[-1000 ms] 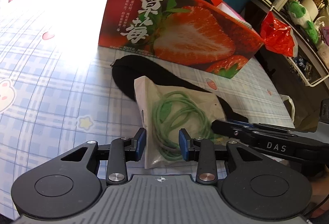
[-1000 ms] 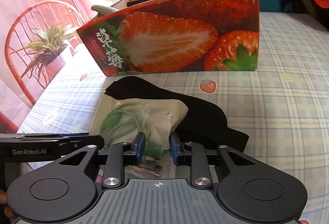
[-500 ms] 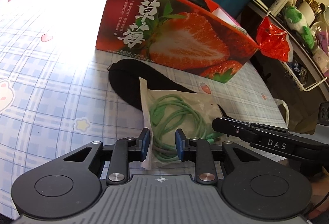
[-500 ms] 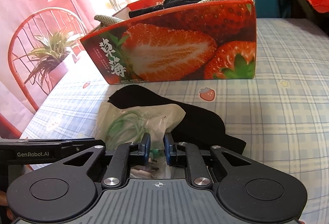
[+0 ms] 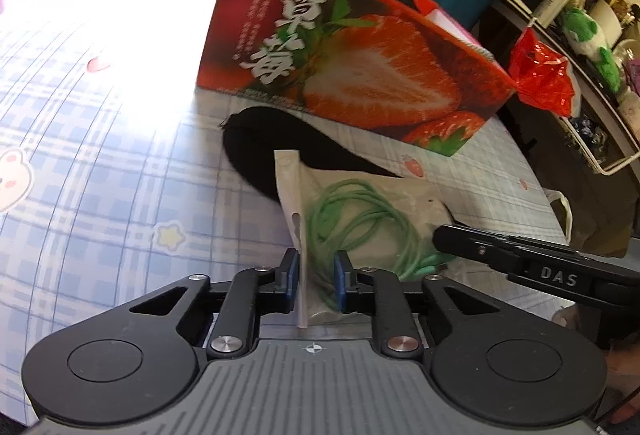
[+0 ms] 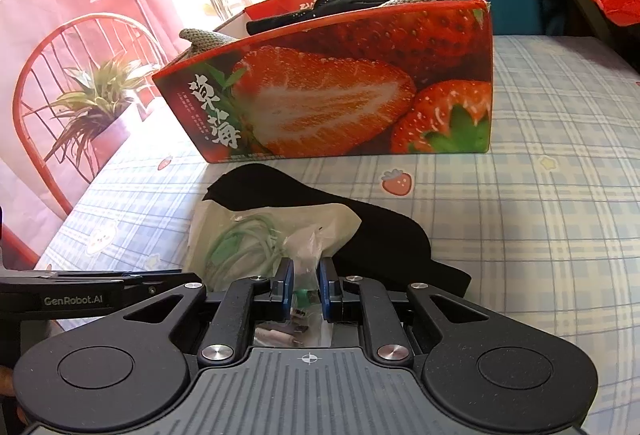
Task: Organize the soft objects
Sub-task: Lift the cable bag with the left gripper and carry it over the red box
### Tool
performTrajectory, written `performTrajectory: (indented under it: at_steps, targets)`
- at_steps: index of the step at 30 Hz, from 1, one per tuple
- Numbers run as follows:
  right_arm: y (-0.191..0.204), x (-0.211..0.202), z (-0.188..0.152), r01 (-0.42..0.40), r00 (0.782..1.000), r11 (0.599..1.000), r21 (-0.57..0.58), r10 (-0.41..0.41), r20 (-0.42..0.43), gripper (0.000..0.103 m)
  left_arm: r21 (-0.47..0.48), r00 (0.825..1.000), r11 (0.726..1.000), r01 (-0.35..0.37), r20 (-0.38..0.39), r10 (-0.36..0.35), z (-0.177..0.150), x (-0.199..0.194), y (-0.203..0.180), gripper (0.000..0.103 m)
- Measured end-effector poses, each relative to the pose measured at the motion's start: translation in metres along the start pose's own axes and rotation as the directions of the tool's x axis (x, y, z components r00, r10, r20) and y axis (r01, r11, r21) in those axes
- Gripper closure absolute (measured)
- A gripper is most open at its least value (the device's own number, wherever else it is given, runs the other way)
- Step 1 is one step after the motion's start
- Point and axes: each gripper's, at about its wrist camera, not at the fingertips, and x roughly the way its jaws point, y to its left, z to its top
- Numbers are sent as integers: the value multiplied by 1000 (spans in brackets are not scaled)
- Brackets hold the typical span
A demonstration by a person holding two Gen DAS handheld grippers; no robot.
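A clear plastic pouch [image 5: 360,211] of coiled green cable lies just in front of the strawberry box [image 5: 352,67], partly over a black cloth [image 6: 384,231]. The left claw [image 5: 316,277] and right claw [image 6: 306,289] each pinch a near edge. Lift both together, evenly, so the slippery film doesn't slide free, then clear the box's rim

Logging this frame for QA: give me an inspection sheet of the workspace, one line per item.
Surface: checked cloth, cartoon prints.
Job's things: clear pouch holding a green cord, lying partly on a black fabric piece; strawberry box behind, soft items inside.
Clutter: nothing seen on the cloth.
Grippers: left gripper and right gripper both narrowed around the pouch's near edge; contact unclear.
Cables: only the bagged cord.
Surroundings: red bag, cluttered shelf, plant-print backdrop.
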Motion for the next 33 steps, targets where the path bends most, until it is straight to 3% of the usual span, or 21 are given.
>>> performTrajectory:
  at_steps: [12,22,24,27,33]
  targets:
    - [-4,6,-2,14,1000,1000,20,-13,-23,90,-32,1000,999,8,-3,-8,1,4,7,85]
    - [-10,13,-4,28,999,999,43,-26,-37,89,10,999,999,31,-13,-30,8,10,4,86]
    - [-8,14,-3,32,999,999,37,-31,-39,89,15,999,999,45,0,-45,6,9,2,98]
    - [-4,11,-1,32,999,999,21,-32,-29,91,71,999,997,4,37,-6,4,5,-7,99]
    - [-8,-2,4,28,999,999,34,-29,19,91,103,995,995,14,100,-24,12,-11,-21,100]
